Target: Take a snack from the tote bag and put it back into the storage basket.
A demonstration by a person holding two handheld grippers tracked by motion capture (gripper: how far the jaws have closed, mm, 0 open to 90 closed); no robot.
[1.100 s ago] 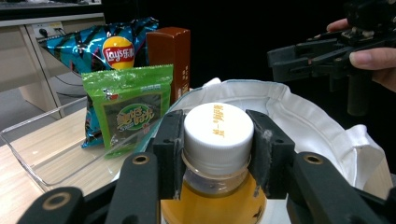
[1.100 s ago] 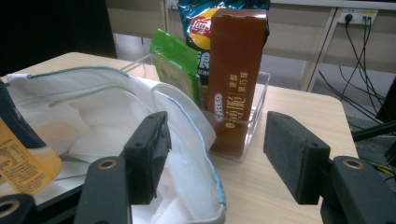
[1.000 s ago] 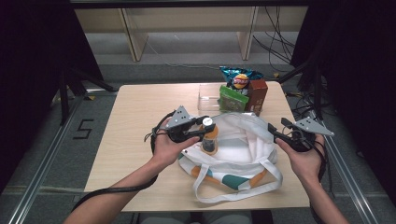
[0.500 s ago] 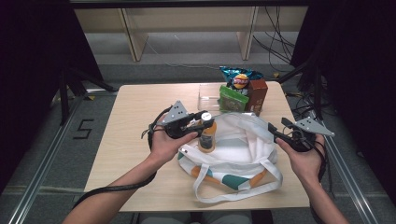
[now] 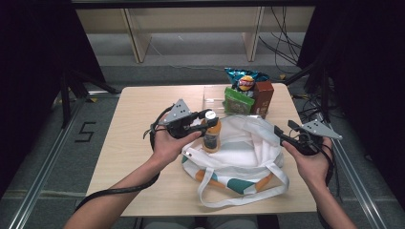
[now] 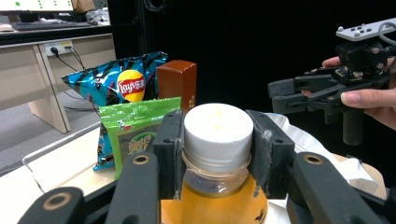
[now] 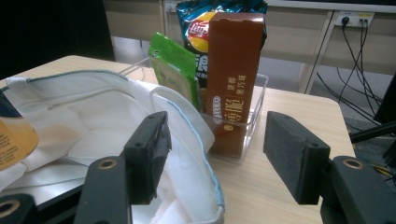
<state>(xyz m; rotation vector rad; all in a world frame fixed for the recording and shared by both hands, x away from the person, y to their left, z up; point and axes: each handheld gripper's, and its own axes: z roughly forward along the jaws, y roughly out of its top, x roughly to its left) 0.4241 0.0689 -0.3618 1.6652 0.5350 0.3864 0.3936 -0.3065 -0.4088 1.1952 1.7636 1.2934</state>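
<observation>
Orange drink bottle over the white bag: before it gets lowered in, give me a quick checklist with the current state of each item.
1. Left gripper fingers clamped on the bottle at its white cap: ok.
2. Bottle upright: ok.
3. Bottle above the white bag mouth: ok, at its left edge.
4. Bag mouth open wide: ok.
5. Right gripper holding the bag rim: not ok, fingers open, rim beside the left one.
6. Snack tray clear of the path: ok, behind the bag.

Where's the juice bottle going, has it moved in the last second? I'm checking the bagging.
Yes. The juice bottle, clamped in the left gripper, shifted slightly down-frame, away from the clear tray, at the white bag's edge.
</observation>
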